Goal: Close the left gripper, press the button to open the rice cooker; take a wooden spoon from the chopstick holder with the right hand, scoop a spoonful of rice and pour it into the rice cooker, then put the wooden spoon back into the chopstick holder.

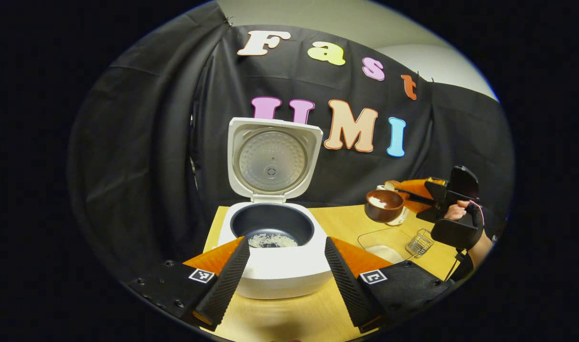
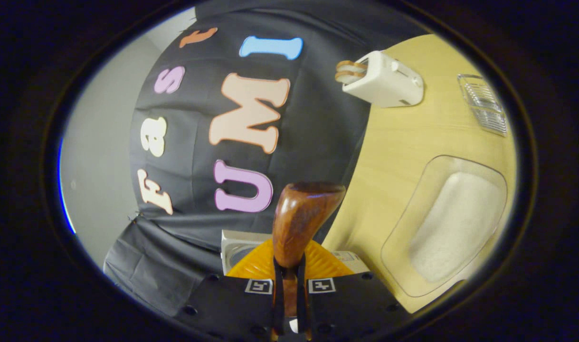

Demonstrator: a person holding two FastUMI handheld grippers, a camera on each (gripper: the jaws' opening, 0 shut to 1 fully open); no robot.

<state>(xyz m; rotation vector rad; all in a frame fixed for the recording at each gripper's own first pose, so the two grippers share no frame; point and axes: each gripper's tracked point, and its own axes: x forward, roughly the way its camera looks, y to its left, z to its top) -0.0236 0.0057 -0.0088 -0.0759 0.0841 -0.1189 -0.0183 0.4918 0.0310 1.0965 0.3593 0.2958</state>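
The right gripper (image 2: pixel 289 285) is clamped tight on one wooden spoon (image 2: pixel 301 221), whose bowl holds rice in the left gripper view. The left gripper (image 1: pixel 284 266) has its fingers wide apart, one on each side of the one rice cooker (image 1: pixel 275 256). The cooker's lid (image 1: pixel 271 159) stands up open, and a little rice (image 1: pixel 271 241) lies inside. Right of the cooker sits one clear tray (image 2: pixel 448 223) of rice. One white toaster (image 2: pixel 386 80) stands farther off. No writing can be read.
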